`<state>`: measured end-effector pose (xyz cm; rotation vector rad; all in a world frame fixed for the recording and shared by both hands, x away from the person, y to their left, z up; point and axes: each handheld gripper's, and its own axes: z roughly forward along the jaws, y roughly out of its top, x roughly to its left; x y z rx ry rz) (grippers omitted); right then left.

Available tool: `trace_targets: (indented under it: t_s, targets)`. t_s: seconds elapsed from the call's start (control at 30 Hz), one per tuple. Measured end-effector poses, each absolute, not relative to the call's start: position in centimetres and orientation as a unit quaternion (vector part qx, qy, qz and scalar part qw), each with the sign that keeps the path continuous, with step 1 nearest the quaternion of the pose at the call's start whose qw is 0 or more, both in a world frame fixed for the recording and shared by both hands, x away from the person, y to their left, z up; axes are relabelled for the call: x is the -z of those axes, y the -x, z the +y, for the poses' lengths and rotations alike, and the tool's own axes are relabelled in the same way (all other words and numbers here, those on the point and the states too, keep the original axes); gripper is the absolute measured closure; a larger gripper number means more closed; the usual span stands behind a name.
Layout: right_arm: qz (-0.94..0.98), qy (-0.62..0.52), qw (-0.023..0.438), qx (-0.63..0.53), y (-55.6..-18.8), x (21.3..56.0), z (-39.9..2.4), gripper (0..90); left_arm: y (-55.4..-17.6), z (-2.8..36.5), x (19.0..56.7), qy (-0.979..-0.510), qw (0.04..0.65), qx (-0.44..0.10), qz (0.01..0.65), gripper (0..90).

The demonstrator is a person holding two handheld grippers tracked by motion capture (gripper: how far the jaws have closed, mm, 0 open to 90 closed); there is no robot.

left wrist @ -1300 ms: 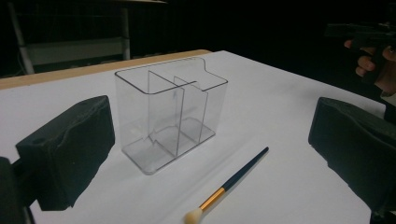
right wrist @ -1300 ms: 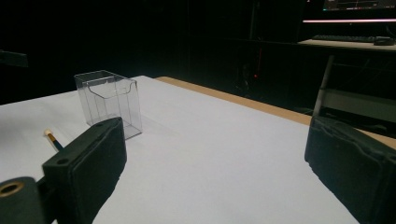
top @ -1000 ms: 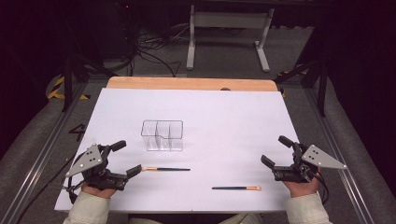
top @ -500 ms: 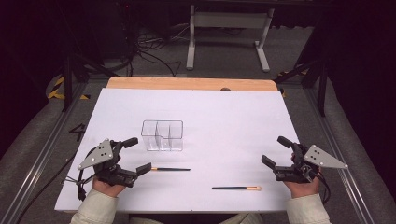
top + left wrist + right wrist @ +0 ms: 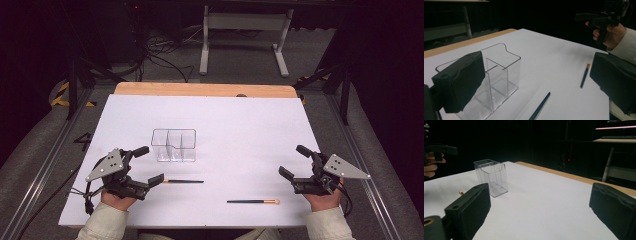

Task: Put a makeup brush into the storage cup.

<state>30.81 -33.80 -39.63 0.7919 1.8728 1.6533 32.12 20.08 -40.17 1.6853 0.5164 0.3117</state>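
High view. The bench (image 5: 240, 120) carries a white sheet with a bare wooden strip along its far edge. A clear plastic organiser (image 5: 174, 145) stands upright left of centre, divided into compartments by internal walls. The left tool (image 5: 148, 165) sits at the near left, held from below by the person's left hand (image 5: 118, 197); its jaws are spread wide, with nothing between them. One jaw points toward the organiser's near-left corner. The other jaw sits at the butt end of the nearer dark brush (image 5: 184, 181), which lies flat just in front of the organiser; contact between jaw and brush cannot be confirmed. A second brush (image 5: 252, 201) with a pale tip lies flat nearer the front edge, right of centre, apart from both tools. The right tool (image 5: 296, 162) is at the near right, jaws wide and empty, well apart from the organiser and from the first brush.

Left gripper view. The two black jaws stand far apart at the frame's sides. The organiser (image 5: 496, 75) stands close behind the jaw at frame left. The dark brush (image 5: 540, 106) runs along the sheet between the jaws, resting on the bench and not clamped. The pale-tipped brush (image 5: 584, 75) lies farther off. The right tool (image 5: 587, 17) appears at upper right, held in a hand.

Right gripper view. The jaws are wide apart and empty. The organiser (image 5: 491, 177) stands upright on the sheet beyond the jaw at frame left.
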Motion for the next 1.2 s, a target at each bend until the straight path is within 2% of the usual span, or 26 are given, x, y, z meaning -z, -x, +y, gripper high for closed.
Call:
trace_targets:
  t_s: [0.63, 1.2]
  targets:
    - [0.692, -0.299, 0.251, -0.607, -30.9, 39.8, -33.9, 3.8, -32.1, 20.3, 40.3, -0.734, 0.624, -0.14, 0.229, 1.0]
    - [0.698, -0.299, 0.257, -0.598, -31.3, 39.6, -33.4, 4.2, -31.6, 24.1, 40.8, -0.712, 0.62, -0.172, 0.281, 1.2]
